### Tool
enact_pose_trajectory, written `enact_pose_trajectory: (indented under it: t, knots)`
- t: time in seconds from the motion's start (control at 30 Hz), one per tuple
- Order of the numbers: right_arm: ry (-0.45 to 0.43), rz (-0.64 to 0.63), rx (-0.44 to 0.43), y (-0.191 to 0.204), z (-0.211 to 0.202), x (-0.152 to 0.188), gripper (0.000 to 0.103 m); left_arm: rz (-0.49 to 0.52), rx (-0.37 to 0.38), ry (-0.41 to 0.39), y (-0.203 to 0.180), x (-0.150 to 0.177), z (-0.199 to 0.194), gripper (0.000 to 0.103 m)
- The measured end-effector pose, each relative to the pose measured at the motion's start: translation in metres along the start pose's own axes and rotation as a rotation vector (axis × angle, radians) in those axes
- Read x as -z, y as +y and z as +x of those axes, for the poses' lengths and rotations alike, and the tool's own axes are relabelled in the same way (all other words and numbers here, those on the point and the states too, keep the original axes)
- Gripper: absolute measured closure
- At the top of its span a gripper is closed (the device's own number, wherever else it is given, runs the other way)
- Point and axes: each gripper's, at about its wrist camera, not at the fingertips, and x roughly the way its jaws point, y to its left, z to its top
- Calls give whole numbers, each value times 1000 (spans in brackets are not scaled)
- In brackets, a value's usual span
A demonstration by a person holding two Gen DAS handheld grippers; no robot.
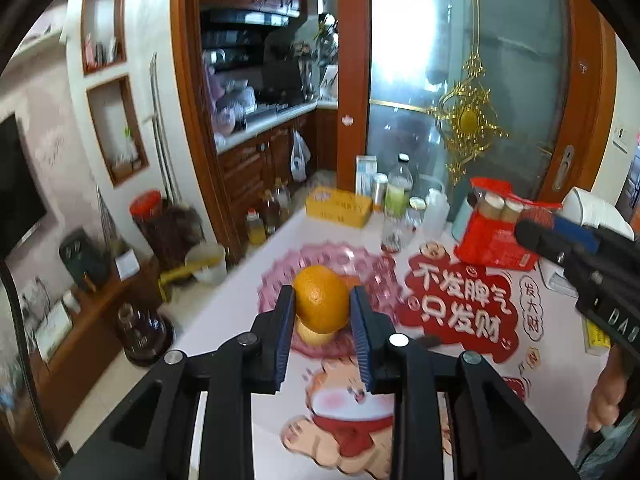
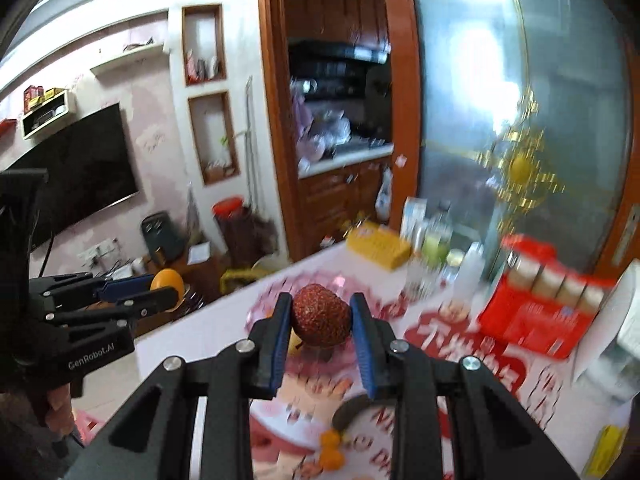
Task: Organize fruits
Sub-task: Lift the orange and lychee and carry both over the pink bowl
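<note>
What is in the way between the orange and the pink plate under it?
Nothing visible. The left gripper holds the orange in its jaws, up over the pink plate. The plate already has a yellowish fruit on it, just below the orange, but bare plate shows around it.

Both my grippers hold fruit above the pink plate [image 2: 264, 300].

My right gripper [image 2: 320, 320] clamps a bumpy red fruit [image 2: 320, 320] between its blue pads [image 2: 366, 340], right above the plate on the printed tablecloth [image 2: 460, 344]. Left of the plate, off the table edge, my left gripper [image 2: 160, 292] grips an orange [image 2: 168, 278]. Nearer me than the plate lie a small orange piece [image 2: 332, 450] and a dark curved thing [image 2: 350, 410]. Right of the plate stands a red box [image 2: 532, 320]; behind it, a yellow box [image 2: 378, 246].
</note>
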Motion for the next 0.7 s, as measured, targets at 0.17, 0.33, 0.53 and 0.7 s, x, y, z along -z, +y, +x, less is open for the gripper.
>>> enact_pose_trajectory:
  t: [0.17, 0.33, 0.53, 0.7]
  knots:
    - [-29, 15, 56, 7, 23, -33, 74, 45, 22, -24, 15, -32, 25, 77]
    - [14, 35, 108, 12, 69, -42, 74, 77, 54, -4, 24, -48, 65, 77]
    - [141, 68, 143, 10, 139, -26, 74, 77, 91, 64, 34, -49, 135, 77]
    - [238, 82, 144, 5, 192, -6, 74, 68, 87, 139, 41, -36, 195, 77]
